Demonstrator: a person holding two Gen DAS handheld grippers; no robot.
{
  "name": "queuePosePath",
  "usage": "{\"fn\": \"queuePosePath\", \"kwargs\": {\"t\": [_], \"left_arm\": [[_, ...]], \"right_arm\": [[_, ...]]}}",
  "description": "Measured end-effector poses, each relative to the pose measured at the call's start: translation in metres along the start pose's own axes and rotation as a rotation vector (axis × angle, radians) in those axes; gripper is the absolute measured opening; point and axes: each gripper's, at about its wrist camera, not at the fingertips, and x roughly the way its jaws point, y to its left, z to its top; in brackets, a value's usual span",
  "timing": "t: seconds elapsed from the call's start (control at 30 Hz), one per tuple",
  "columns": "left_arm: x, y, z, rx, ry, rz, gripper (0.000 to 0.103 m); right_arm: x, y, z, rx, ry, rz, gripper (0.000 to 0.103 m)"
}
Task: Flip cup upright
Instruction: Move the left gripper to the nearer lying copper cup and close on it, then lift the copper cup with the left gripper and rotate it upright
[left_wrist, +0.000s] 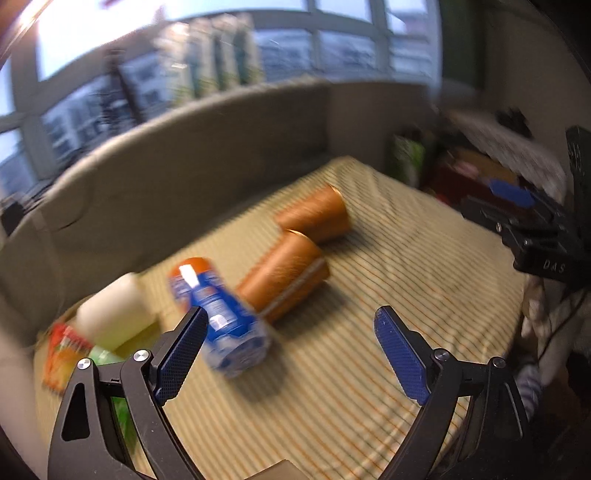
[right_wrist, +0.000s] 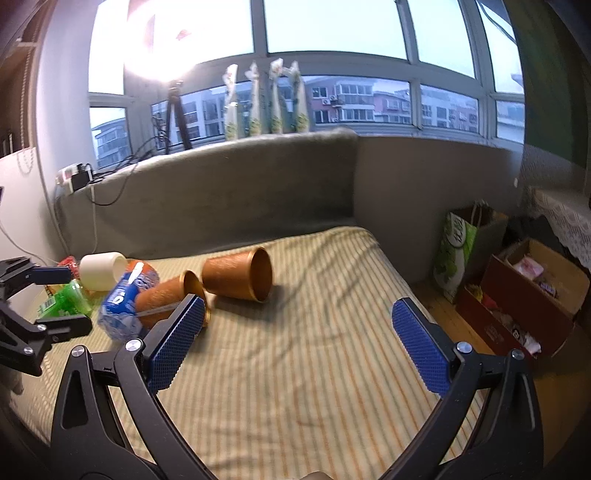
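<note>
Two orange-brown cups lie on their sides on the striped table cover. The far cup (right_wrist: 238, 275) (left_wrist: 316, 214) shows its open mouth in the right wrist view. The near cup (right_wrist: 166, 295) (left_wrist: 284, 271) lies next to a crushed blue bottle (left_wrist: 221, 314) (right_wrist: 123, 299). My left gripper (left_wrist: 291, 325) is open and empty, its left finger close to the bottle, the near cup just ahead. My right gripper (right_wrist: 297, 314) is open and empty, short of both cups. The left wrist view is motion-blurred.
A cream cup (right_wrist: 101, 269) (left_wrist: 110, 314), green packets (right_wrist: 68, 299) and a red-orange packet (left_wrist: 64, 350) sit at the table's left. A grey sofa back (right_wrist: 240, 192) lies behind. A green bag (right_wrist: 456, 258) and open boxes (right_wrist: 532, 295) stand on the floor to the right.
</note>
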Motion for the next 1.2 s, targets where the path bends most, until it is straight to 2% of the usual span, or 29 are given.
{"fn": "queuePosePath", "kwargs": {"t": [0.13, 0.23, 0.43, 0.57, 0.7, 0.8, 0.9, 1.2], "left_arm": [[0.03, -0.013, 0.018, 0.147, 0.09, -0.025, 0.092], [0.053, -0.016, 0.031, 0.216, 0.143, -0.021, 0.091], [0.103, -0.004, 0.049, 0.301, 0.31, -0.023, 0.091], [0.119, 0.0, 0.051, 0.34, 0.374, -0.024, 0.091], [0.136, -0.005, 0.043, 0.431, 0.433, 0.003, 0.085], [0.141, -0.007, 0.04, 0.467, 0.442, 0.007, 0.084], [0.147, -0.008, 0.039, 0.471, 0.457, 0.001, 0.065], [0.143, 0.002, 0.046, 0.366, 0.431, -0.029, 0.062]], "right_arm": [[0.007, -0.02, -0.005, 0.035, 0.019, -0.021, 0.103], [0.012, -0.033, -0.008, 0.059, 0.032, -0.033, 0.103], [0.025, -0.051, -0.014, 0.099, 0.064, -0.048, 0.103], [0.033, -0.06, -0.015, 0.124, 0.078, -0.052, 0.103], [0.04, -0.066, -0.014, 0.154, 0.087, -0.039, 0.103], [0.043, -0.066, -0.013, 0.154, 0.086, -0.036, 0.103], [0.044, -0.065, -0.013, 0.154, 0.086, -0.033, 0.103], [0.044, -0.068, -0.013, 0.167, 0.09, -0.036, 0.103]]}}
